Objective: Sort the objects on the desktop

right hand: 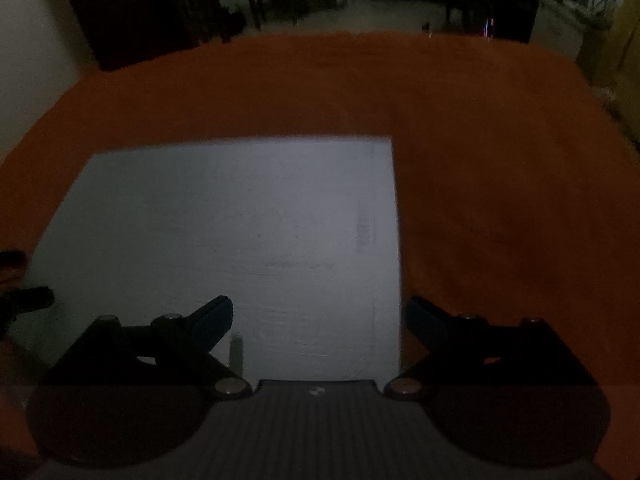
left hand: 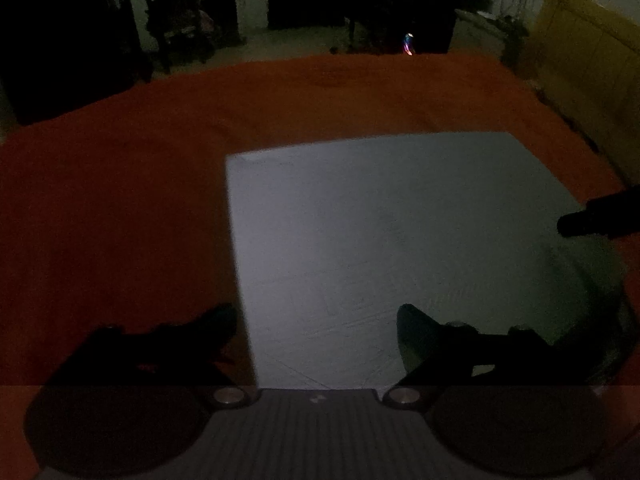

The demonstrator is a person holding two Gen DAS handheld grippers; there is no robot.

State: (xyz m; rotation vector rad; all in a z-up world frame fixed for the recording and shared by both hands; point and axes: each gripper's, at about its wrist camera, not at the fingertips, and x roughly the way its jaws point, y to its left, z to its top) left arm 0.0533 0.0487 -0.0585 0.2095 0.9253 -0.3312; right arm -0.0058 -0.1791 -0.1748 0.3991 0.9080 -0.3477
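Observation:
A large white sheet of paper lies flat on the orange table cloth; it also shows in the right wrist view. My left gripper is open and empty, straddling the sheet's left edge near its front. My right gripper is open and empty, straddling the sheet's right edge. A dark fingertip of the right gripper shows at the right of the left wrist view. The left gripper's tip shows at the left of the right wrist view. The scene is dim.
The orange cloth covers the table around the sheet. Beyond the far edge stand a dark chair and dark furniture. A yellowish panel stands at the right.

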